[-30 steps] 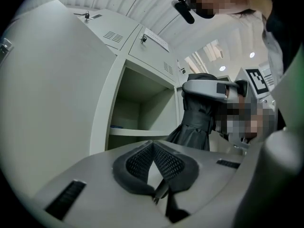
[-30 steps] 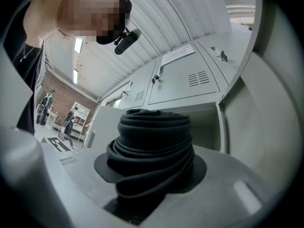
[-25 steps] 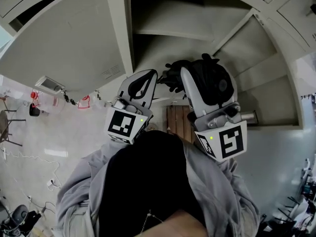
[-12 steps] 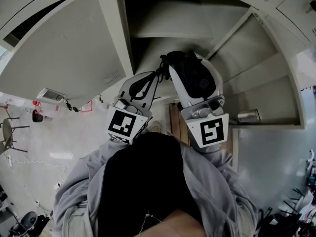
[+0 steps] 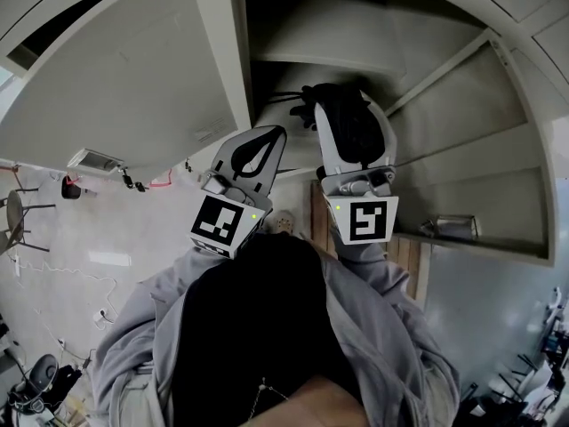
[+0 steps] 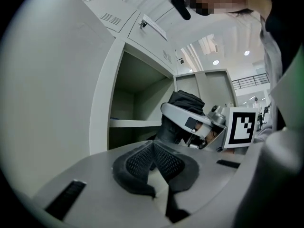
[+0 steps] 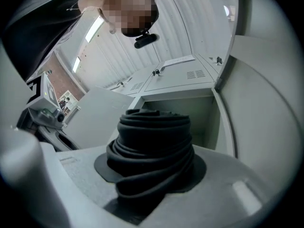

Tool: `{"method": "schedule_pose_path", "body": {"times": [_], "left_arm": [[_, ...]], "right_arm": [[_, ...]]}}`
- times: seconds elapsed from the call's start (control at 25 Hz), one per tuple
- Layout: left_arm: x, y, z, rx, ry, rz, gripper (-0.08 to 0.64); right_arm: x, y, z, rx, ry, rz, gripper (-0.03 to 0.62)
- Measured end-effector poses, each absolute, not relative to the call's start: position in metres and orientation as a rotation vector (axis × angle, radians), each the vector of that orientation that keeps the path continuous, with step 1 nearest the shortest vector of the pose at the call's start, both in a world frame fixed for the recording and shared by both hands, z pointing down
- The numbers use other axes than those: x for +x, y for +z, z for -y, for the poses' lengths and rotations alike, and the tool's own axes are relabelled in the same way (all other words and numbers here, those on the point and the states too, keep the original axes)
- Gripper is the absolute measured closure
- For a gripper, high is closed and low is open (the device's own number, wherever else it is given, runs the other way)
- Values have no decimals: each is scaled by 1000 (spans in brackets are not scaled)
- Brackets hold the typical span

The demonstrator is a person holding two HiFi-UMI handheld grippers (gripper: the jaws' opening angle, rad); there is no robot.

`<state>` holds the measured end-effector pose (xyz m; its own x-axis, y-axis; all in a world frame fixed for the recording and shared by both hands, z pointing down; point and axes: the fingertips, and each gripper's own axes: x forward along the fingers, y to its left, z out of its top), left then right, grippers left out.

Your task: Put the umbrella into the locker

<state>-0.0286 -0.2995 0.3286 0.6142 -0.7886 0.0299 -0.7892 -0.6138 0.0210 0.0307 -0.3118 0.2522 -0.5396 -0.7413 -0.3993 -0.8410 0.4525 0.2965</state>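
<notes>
A folded black umbrella (image 5: 342, 118) is clamped between the jaws of my right gripper (image 5: 347, 105), which is shut on it. In the right gripper view the rolled black fabric (image 7: 153, 156) fills the gap between the jaws, facing the open locker (image 7: 190, 113). The umbrella's tip is at the locker's dark opening (image 5: 293, 25), just below a shelf (image 5: 311, 60). My left gripper (image 5: 269, 136) hangs beside it to the left, by the open door (image 5: 133, 69). Its pads (image 6: 137, 161) meet with nothing between them.
The neighbouring locker on the right is also open, with a silvery can (image 5: 449, 227) on its shelf. Its door (image 5: 444, 87) stands just to the right of my right gripper. Below lie a wooden board (image 5: 318, 225), floor cables and a chair (image 5: 18, 229).
My right gripper has carried the umbrella left and deeper toward the locker opening. The left gripper has stayed nearly still.
</notes>
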Motion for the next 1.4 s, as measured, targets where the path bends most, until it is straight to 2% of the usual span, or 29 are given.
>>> {"method": "schedule_pose_path", "body": {"times": [0.48,1.12,1.16,1.24,1.4], "left_arm": [[-23,341,305,2768,75,1326,553],[-14,336,293,2807,53,1205,547],[-12,336,291,2817,51,1180,527],[-5,337,288,2842,73,1121,410],[2,342,295,2854,129,1140,407]], "right_arm": [[26,299,338,-1460,688,-2470,413],[-8,356,343,-1413,874,-2729,362],[-7,357,345,-1417,863,-2727,361],[-6,360,350,-1429,846,-2736,359],[-11,365,353,-1430,875,-2762,353]]}}
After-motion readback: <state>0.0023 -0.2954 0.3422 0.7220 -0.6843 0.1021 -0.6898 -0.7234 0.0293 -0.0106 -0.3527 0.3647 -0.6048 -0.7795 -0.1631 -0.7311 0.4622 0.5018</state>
